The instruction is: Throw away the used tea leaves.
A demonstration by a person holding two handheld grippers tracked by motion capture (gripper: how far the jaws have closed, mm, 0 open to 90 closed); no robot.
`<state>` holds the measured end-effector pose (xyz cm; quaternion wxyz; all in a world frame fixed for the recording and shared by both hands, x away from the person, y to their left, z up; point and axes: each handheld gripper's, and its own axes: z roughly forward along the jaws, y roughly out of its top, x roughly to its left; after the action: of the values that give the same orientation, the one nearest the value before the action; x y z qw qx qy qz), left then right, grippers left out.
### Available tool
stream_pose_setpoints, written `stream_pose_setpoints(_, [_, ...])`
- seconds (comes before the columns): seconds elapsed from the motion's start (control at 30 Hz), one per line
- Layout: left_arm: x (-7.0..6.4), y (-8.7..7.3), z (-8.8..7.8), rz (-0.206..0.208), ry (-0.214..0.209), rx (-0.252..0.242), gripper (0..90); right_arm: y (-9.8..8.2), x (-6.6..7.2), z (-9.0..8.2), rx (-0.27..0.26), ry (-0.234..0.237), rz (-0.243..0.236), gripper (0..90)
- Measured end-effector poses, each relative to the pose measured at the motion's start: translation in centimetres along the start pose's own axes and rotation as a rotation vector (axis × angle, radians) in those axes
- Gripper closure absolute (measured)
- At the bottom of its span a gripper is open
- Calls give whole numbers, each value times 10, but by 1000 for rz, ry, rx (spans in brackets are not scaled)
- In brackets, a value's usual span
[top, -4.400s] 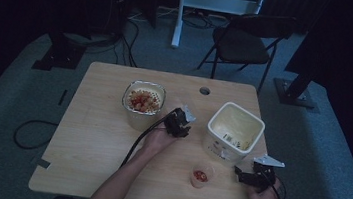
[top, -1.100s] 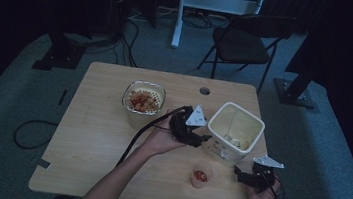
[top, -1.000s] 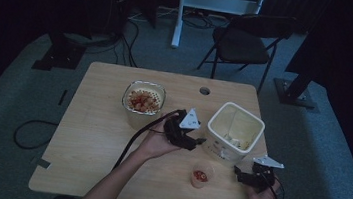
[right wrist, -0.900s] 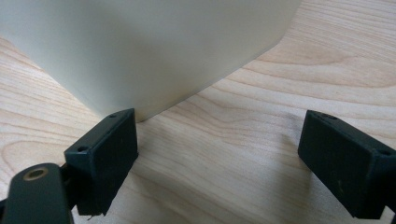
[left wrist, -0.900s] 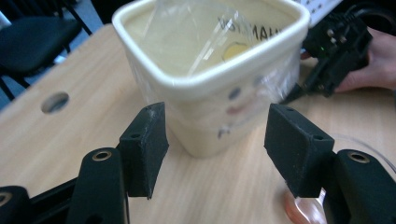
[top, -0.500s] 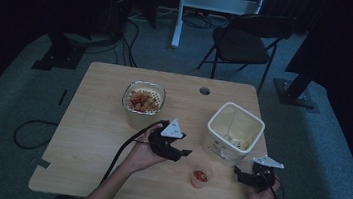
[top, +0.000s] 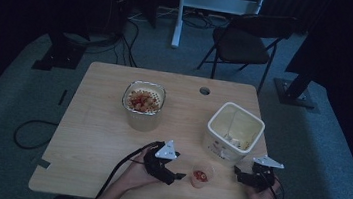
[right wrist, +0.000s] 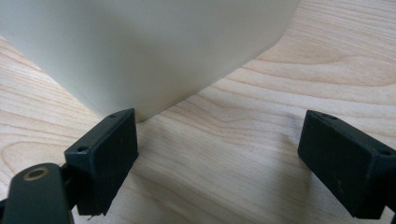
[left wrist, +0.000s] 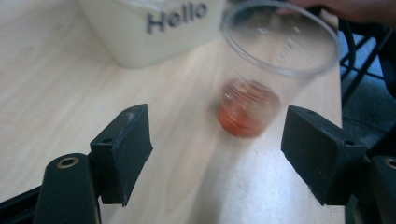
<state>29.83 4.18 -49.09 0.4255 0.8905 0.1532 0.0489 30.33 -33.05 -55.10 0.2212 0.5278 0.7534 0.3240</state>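
Wooden table point(top: 95, 135), clear cup point(top: 202, 175) upright

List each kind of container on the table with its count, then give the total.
Glass bowl: 1
White tub: 1
Clear cup: 1
Total: 3

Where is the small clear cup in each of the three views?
High view: the cup stands near the table's front edge, between the two tongs.
Left gripper view: upper right, ahead of the open jaws.
Right gripper view: not in it.
Shared landmark: the white tub.
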Motion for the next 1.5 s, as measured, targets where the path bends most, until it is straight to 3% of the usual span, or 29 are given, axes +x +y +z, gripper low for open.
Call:
stream_pose_setpoints(0.07, [-5, -3, 7, 16, -19, 10, 214, 0, 0, 0, 0, 0, 0, 117])
stream_pose_setpoints(0.3, [-18, 0, 34, 66, -95, -48, 163, 0, 0, 0, 0, 0, 1, 117])
stream_pose_setpoints(0.4, [-21, 5, 51, 72, -87, -32, 161, 0, 0, 0, 0, 0, 1, 117])
stream_pose_setpoints(0.5, [-20, 14, 61, 60, -102, -94, 161, 0, 0, 0, 0, -1, 1, 117])
stream_pose_setpoints(0.63, [-19, 20, 66, 61, -94, -109, 163, 0, 0, 0, 0, 0, 1, 117])
stream_pose_setpoints(0.73, [-18, 22, 65, 60, -86, -137, 247, 0, 0, 0, 0, -1, 1, 117])
stream_pose_setpoints(1.17, [-11, 17, 57, 83, -33, -139, 283, 0, 0, 0, 0, -1, 1, 117])
stream_pose_setpoints(1.3, [-6, 17, 44, 65, -13, -159, 290, 0, 0, 0, 0, -1, 1, 117])
stream_pose_setpoints(1.4, [6, 18, 24, 20, 18, -199, 295, 0, 0, 0, 0, -1, 1, 117])
stream_pose_setpoints(1.5, [13, 18, 12, 4, 40, -220, 295, 0, 0, 0, 0, -1, 1, 117])
